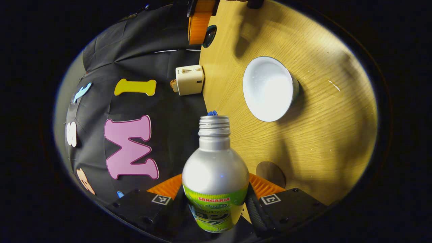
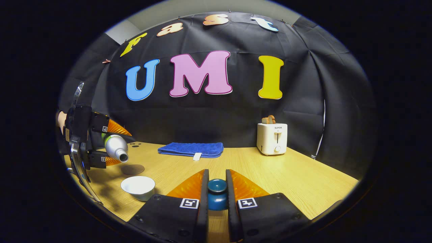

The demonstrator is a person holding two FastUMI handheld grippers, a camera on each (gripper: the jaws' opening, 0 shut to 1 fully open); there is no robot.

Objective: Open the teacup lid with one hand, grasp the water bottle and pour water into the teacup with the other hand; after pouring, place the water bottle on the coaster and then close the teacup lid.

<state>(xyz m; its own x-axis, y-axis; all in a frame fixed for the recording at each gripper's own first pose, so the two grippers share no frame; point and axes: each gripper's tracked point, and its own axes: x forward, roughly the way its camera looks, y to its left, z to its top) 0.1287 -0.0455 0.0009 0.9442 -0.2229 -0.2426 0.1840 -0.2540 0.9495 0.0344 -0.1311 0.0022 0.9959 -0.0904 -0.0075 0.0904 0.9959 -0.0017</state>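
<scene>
Gripping one bottle [image 1: 215, 175], one lid [image 2: 217, 192]; one teacup [image 1: 268, 88].

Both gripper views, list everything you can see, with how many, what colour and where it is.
teacup: one, white, open, standing on the table by the coaster.
teacup lid: one, dark blue, held up off the cup between the right gripper's fingers.
water bottle: one, silver with a green label, uncapped, tipped on its side above the table.
coaster: one, brown, round, flat on the table.
towel: one, blue, folded, at the table's back edge.
toaster: one, cream, back right of the table.
table: one, light wood.
left gripper: orange fingers, clamped on the bottle.
right gripper: orange fingers, clamped on the lid.
</scene>
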